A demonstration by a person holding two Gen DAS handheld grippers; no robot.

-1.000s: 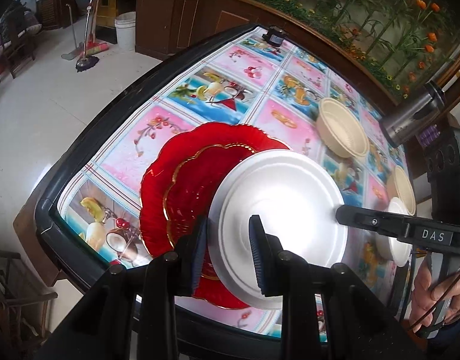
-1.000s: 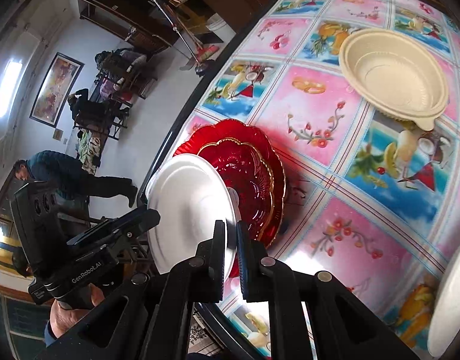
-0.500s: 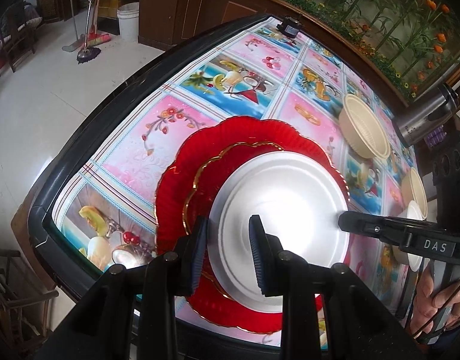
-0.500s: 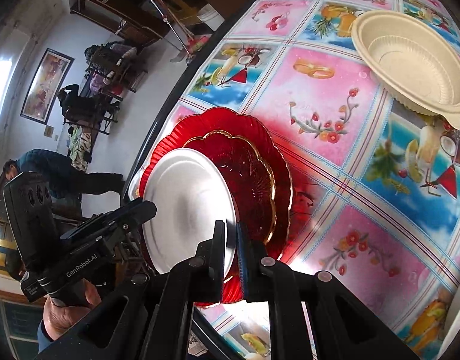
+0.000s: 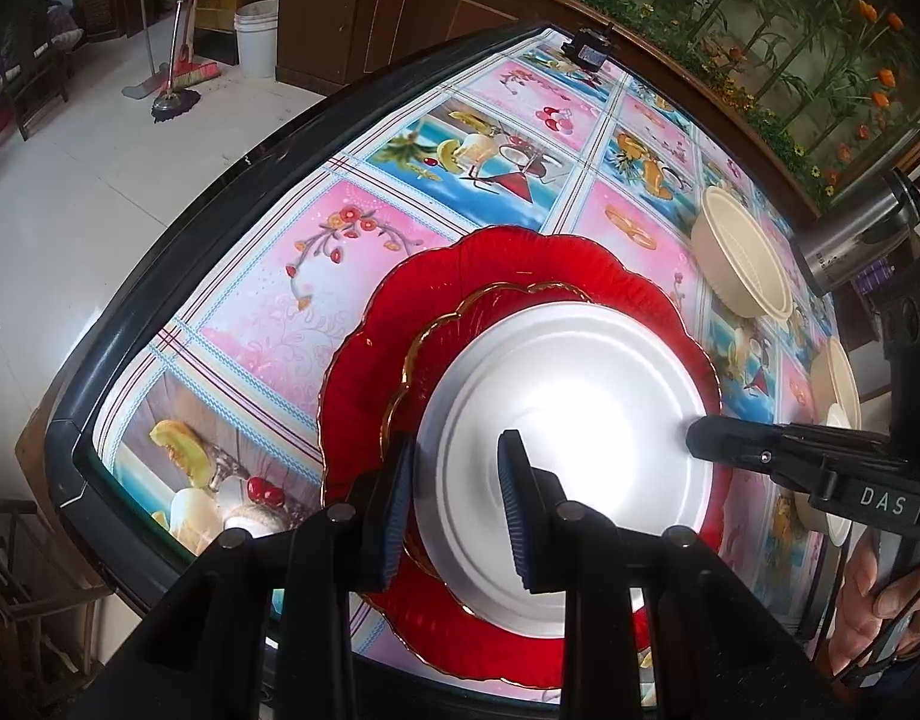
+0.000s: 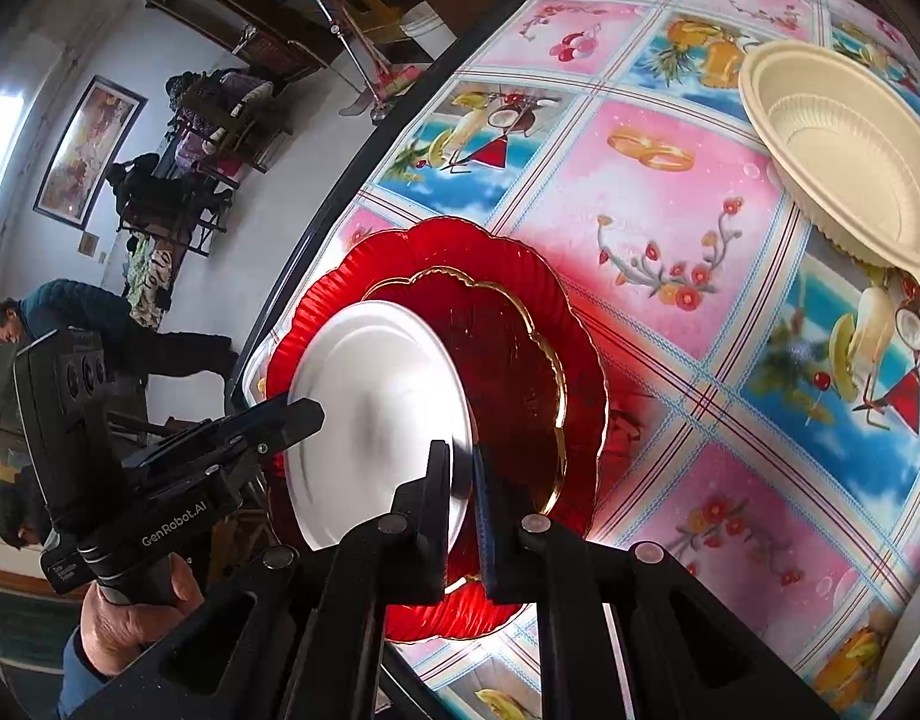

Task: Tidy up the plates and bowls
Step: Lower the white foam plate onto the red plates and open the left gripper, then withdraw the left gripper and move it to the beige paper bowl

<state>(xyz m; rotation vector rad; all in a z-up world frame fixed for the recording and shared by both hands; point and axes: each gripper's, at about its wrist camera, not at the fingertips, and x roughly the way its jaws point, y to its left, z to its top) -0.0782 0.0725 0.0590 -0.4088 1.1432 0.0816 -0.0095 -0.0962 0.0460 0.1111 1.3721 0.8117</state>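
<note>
A white plate [image 5: 580, 420] [image 6: 369, 396] lies on a small gold-rimmed red plate [image 5: 441, 348] [image 6: 508, 360]. That one sits in a large scalloped red plate [image 5: 399, 312] [image 6: 520, 258] near the table's corner. My left gripper [image 5: 456, 498] straddles the white plate's near rim. Its jaws are opening, with the rim still between the pads. My right gripper [image 6: 463, 468] is shut on the opposite rim. Each gripper shows in the other's view: the right one [image 5: 700, 438] and the left one [image 6: 303, 414].
A cream bowl [image 5: 742, 258] [image 6: 844, 156] stands farther along the fruit-print tablecloth. More cream bowls [image 5: 841, 384] sit at the right. A steel flask [image 5: 850, 234] stands behind them. The table's dark edge [image 5: 159, 276] runs close to the red plates. A person [image 6: 69, 312] bends over in the room beyond.
Both grippers came down with the white plate, which went from hanging over the red plates' right side to lying centred on the small red plate.
</note>
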